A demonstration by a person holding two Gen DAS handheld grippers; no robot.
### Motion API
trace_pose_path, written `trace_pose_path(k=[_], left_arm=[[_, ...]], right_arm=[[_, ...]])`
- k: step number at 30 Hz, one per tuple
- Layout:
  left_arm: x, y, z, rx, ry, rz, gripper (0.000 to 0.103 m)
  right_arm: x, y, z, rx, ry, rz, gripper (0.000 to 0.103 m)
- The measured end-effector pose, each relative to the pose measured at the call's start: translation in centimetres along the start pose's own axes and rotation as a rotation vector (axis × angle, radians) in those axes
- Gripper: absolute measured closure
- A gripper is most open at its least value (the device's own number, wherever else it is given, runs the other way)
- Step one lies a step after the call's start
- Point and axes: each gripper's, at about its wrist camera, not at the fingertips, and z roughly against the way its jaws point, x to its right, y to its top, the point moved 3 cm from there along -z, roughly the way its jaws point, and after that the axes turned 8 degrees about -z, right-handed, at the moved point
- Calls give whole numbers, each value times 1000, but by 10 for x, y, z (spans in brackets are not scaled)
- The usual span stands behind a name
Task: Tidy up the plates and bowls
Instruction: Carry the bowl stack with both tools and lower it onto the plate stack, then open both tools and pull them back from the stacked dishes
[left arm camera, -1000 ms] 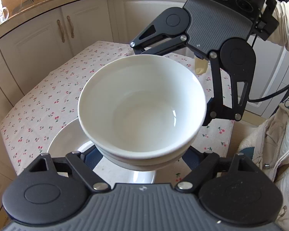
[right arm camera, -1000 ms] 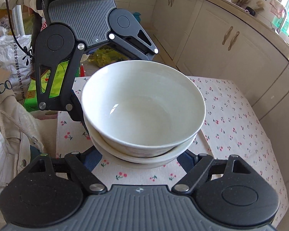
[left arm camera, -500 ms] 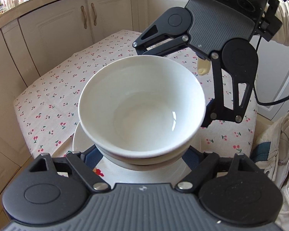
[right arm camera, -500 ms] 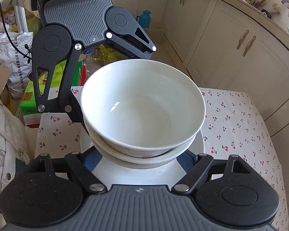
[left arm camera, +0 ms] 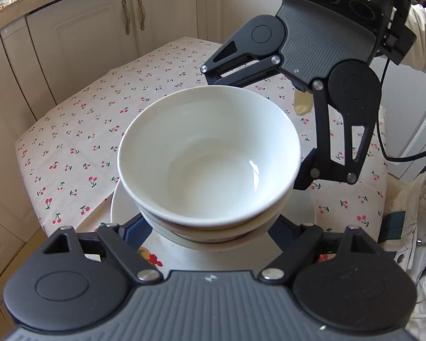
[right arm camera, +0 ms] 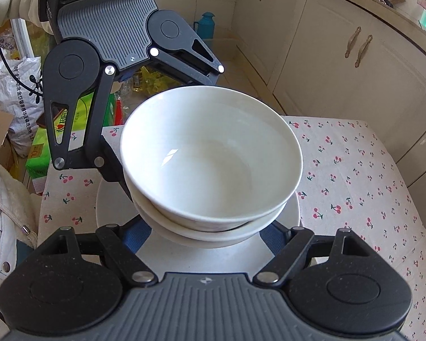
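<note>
A stack of white bowls (left arm camera: 210, 164) is held between my two grippers, just above a white plate (left arm camera: 122, 204) on the cherry-print tablecloth. My left gripper (left arm camera: 210, 227) is shut on the stack's near side, with blue pads against the lower bowl. My right gripper (right arm camera: 210, 230) is shut on the opposite side and shows across the bowls in the left wrist view (left arm camera: 306, 176). The stack (right arm camera: 210, 159) and the plate (right arm camera: 110, 207) also show in the right wrist view. I cannot tell whether the stack touches the plate.
The cherry-print table (left arm camera: 79, 130) stands beside cream kitchen cabinets (left arm camera: 99, 37). Bags and boxes (right arm camera: 20, 91) lie on the floor past the table's edge, beside a teal flask (right arm camera: 206, 24). A white jacket (left arm camera: 417, 213) is at the right.
Both grippers have carried the bowl stack across the table and down over the white plate, which now lies directly beneath. The grip has not changed.
</note>
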Motion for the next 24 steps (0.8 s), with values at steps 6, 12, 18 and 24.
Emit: trace_pose_path(k=[6,12,18,24], left_arm=[[-4,0,-3,3,-13,13,16],[-5,-2,-3,10,-19,22,16],[-2,-3,-2,10,0,16,15],[9,-4,7,32,44,-11,5]], right_arm=[[2,-1,-2,-1,-3,-5,17],[2,0,-2,-7,-7,-3,17],[-1,0,-1,-3,-24,-5,16],[-2,-1,10,20,-39,-27,3]])
